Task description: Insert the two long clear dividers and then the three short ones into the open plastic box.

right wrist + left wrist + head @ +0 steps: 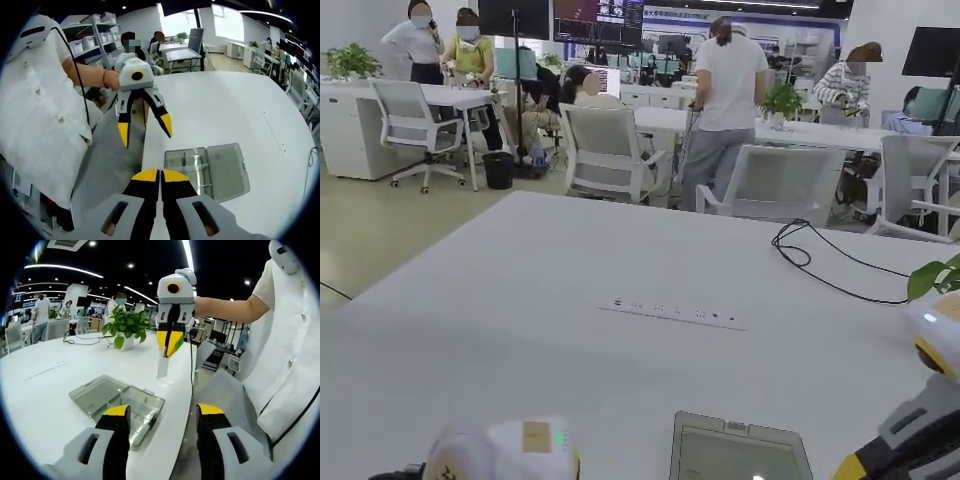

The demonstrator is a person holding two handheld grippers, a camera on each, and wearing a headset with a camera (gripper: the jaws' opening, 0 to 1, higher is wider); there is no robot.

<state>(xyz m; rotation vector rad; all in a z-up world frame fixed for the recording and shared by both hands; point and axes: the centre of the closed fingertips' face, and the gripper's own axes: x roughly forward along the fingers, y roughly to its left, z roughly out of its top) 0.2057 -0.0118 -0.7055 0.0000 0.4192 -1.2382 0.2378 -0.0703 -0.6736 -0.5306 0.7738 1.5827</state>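
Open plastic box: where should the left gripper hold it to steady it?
Probably by the box base's upright wall nearest the table edge, with the left gripper straddling it from above. The lid lies flat, opened away, offering only a thin rim.

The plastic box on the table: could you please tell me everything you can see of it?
The plastic box is clear, greyish and rectangular, with rounded corners. It lies open on the white table, close to the table's edge, with its hinged lid folded out flat beside the shallow tray. Thin lines inside the tray may be partitions, but I cannot tell for sure. As far as can be seen, only the table touches it.
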